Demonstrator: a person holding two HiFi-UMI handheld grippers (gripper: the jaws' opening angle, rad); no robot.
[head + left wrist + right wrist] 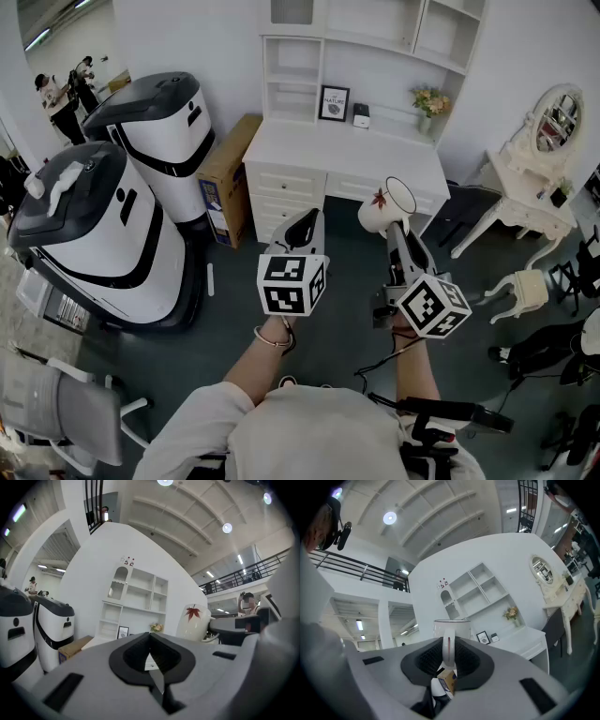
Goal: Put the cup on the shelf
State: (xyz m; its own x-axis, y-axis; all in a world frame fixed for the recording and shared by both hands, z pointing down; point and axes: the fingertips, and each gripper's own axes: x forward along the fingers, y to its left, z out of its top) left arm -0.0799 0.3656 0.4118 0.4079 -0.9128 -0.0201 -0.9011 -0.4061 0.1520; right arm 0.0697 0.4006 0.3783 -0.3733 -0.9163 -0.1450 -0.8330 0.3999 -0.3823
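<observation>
A white cup [384,208] with a red leaf print hangs in the air in front of the white desk [349,150], tilted with its rim toward the right. My right gripper [399,232] is shut on its handle. In the right gripper view the handle [448,649] stands upright between the dark pads, with the cup's body [451,626] beyond it. My left gripper [302,227] is shut on nothing, level with the cup and to its left. From the left gripper view the cup [192,619] shows at the right. The white shelf unit [367,56] rises behind the desk.
Two large white and black machines [112,216] stand at the left, with a cardboard box [228,178] beside the desk. A picture frame [334,103] and flowers [427,101] sit on the desk. A vanity table [525,187], a stool [521,291] and a grey chair [66,412] are around.
</observation>
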